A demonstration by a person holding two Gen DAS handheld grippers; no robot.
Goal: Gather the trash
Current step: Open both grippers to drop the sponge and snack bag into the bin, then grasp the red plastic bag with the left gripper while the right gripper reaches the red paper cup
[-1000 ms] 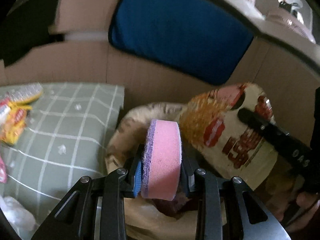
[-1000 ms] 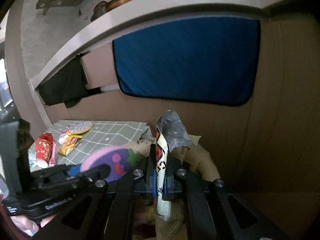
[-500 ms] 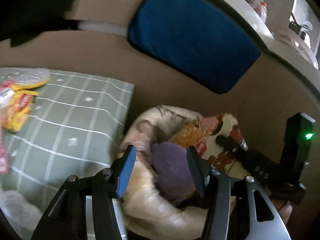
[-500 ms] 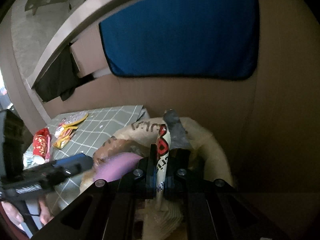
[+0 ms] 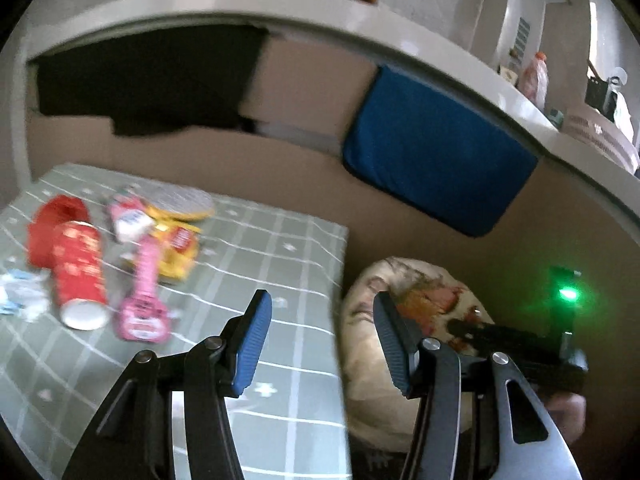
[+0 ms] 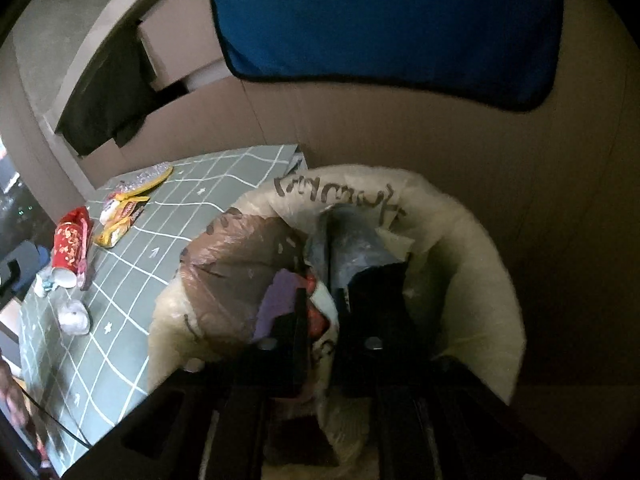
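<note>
Looking largest first, you have the brown cardboard wall [image 6: 400, 140] behind everything, with a blue cloth [image 6: 380, 20] hung on it, and below it the table under its green checked cloth [image 5: 280, 264]. Just beside the table's right edge stands the trash bag [image 6: 472, 232], a pale plastic sack with its mouth rolled open toward you and dark lettering along the far rim; a purple item [image 6: 280, 296] lies inside it. Your right gripper [image 6: 324, 304] points steeply down into that mouth. Its jaws have just been opening and now stand narrowly apart, with a white, red-printed wrapper [image 6: 326, 320] between them, its long axis running up and away from you and its crumpled silvery end toward the far rim; whether the pads touch it you cannot tell. Your left gripper [image 5: 320, 344] hangs over the table's right edge with its jaws wide and nothing between them. On the cloth's far left the remaining trash lies close together: a red paper cup [image 5: 78, 272] on its side, its open white end toward you; a pink guitar-shaped package [image 5: 146, 292] lengthwise beside it, broad end nearest; a yellow wrapper [image 5: 178, 248]; and a silvery foil packet [image 5: 182, 200] farthest back.
</note>
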